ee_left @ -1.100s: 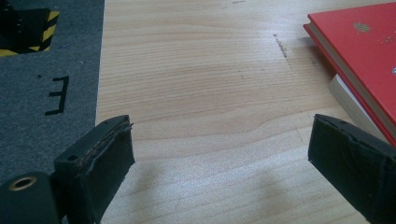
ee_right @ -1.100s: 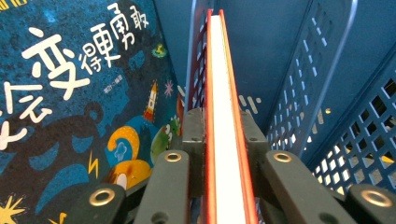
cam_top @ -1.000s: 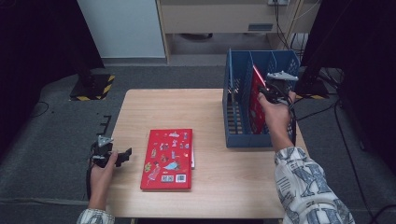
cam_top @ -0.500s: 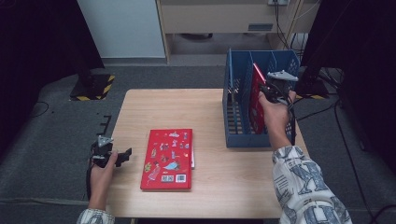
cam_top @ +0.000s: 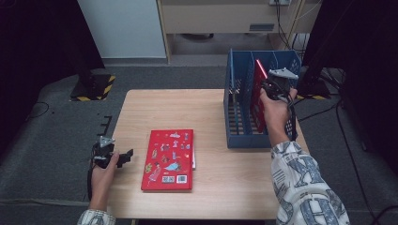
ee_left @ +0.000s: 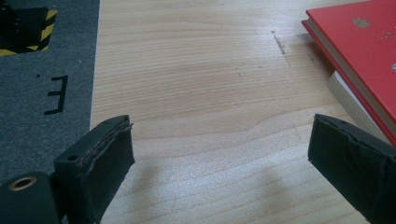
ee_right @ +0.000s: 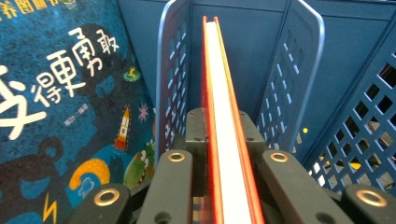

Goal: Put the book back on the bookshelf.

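A red picture book [cam_top: 169, 159] lies flat on the wooden table, on top of a second book whose pale page edges show in the left gripper view [ee_left: 348, 95]. My left gripper [cam_top: 123, 157] [ee_left: 219, 158] stands open just left of it, low over the bare wood, with nothing between its jaws. At the right, my right gripper [cam_top: 271, 88] [ee_right: 223, 123] is shut on the edge of a thin red book [cam_top: 257, 96] [ee_right: 219, 79]. That book stands upright between two dividers of the blue rack [cam_top: 237, 119].
A dark blue illustrated book [ee_right: 70, 107] stands in the rack slot beside the held one. The rack's perforated dividers [ee_right: 287, 70] flank the held book closely. Grey carpet [cam_top: 56, 140] surrounds the table, and a cabinet stands behind it.
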`<state>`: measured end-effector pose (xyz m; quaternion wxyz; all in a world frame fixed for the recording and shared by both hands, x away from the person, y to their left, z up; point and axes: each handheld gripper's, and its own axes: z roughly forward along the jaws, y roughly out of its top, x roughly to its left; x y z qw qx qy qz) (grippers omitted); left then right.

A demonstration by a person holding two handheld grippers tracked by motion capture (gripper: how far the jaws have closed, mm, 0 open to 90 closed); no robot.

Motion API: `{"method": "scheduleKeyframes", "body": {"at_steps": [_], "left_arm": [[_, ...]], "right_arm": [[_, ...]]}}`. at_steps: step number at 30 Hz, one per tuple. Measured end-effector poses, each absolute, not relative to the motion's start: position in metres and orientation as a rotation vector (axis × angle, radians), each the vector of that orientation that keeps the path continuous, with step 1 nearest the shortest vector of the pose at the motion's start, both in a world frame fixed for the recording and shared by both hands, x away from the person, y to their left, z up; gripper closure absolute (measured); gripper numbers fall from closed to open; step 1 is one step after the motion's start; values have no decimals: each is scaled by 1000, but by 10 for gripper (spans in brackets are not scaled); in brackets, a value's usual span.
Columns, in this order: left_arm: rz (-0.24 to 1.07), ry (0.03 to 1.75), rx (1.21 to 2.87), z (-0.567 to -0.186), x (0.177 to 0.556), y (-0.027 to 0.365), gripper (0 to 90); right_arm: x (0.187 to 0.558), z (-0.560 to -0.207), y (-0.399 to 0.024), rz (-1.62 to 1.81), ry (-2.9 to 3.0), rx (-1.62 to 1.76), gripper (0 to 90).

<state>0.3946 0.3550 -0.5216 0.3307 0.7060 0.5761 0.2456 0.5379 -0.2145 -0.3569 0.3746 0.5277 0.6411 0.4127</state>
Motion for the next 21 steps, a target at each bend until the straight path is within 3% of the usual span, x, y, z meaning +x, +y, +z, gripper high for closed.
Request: {"method": "scheduleKeyframes", "body": {"at_steps": [21], "left_arm": [[638,1502,1843,-521,395,355,64]], "right_arm": [[546,-361,-198,1036,1647,1347,765]]}}
